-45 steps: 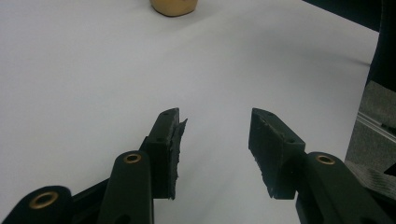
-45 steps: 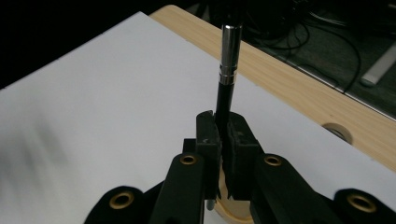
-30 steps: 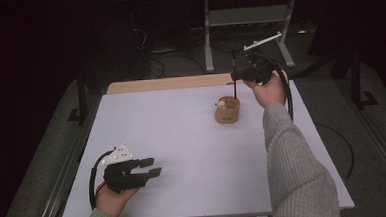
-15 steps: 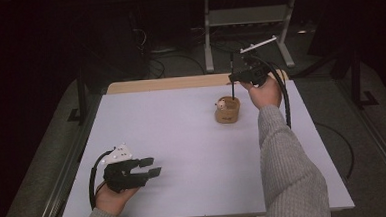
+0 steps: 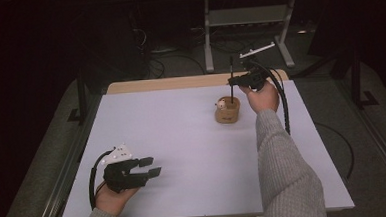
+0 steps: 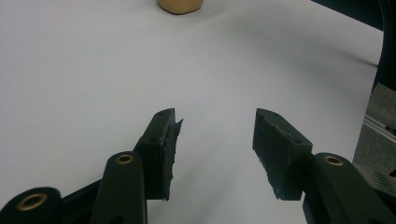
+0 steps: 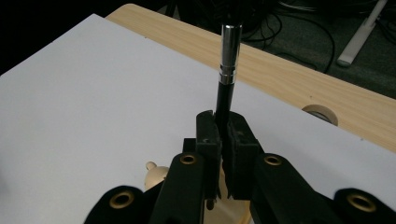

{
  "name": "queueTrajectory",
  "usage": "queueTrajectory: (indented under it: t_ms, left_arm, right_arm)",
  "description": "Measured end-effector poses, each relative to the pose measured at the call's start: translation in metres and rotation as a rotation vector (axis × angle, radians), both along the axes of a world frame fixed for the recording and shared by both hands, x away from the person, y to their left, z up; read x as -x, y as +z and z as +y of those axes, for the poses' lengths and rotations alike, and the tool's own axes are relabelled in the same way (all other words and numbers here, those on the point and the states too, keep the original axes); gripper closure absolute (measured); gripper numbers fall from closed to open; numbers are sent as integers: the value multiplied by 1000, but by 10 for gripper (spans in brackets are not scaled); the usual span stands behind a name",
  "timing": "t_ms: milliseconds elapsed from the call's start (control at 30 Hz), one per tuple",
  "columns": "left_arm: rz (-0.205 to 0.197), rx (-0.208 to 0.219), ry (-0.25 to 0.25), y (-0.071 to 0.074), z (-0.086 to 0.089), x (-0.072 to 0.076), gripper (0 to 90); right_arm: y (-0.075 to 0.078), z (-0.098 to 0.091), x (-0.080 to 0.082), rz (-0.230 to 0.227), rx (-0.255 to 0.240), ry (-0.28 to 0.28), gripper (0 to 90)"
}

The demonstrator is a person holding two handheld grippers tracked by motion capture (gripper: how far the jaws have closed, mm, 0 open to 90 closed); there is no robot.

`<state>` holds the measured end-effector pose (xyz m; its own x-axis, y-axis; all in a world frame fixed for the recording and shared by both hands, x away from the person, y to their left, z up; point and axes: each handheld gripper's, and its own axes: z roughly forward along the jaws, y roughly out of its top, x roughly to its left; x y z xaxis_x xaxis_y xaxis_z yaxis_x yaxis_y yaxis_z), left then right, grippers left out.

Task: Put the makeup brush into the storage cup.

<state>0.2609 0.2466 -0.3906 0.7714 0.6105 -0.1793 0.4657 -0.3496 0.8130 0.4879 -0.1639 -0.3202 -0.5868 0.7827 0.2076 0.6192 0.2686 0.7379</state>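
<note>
- The desk (image 5: 183,154) is covered by a white sheet, with a strip of bare wood showing along its far edge.
- A small wooden holder (image 5: 227,110) stands on the white sheet toward the far edge, right of the middle; I take it as my landmark.
- Wide open white surface lies on the near side and to the left of the holder, with nothing else resting on it.
- Beyond the holder there is only a short run of sheet, then the wooden strip, then the drop to the dark floor with cables and a metal frame.
- The right gripper (image 5: 235,80) is raised just above and slightly beyond the holder, in the person's right hand (image 5: 263,96).
- Its fingers (image 7: 208,140) are pressed together on a slim black pen (image 7: 225,93) with a silver end; the pen stands upright, its lower end pointing down toward the holder's mouth.
- Whether the pen tip touches the holder, I cannot tell.
- A small pale knob (image 5: 221,104) pokes up at the holder's left rim.
- The left gripper (image 5: 151,166) rests low, well apart from the holder, near the front-left edge of the desk.
- Its fingers (image 6: 161,149) are spread wide apart and hold nothing, only bare sheet between them.
</note>
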Motion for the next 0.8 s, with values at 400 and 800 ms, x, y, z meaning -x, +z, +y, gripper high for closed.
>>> queueTrajectory:
  t_ms: [400, 800]
  left_arm:
    - [-4, -1, 0, 0, 0, 0, 481]
    - [2, 6, -4, 0, -1, 0, 479]
  right_arm:
    - [-8, -1, 2, -21, -12, -16, 845]
    - [-17, -2, 3, -8, -25, -20, 845]
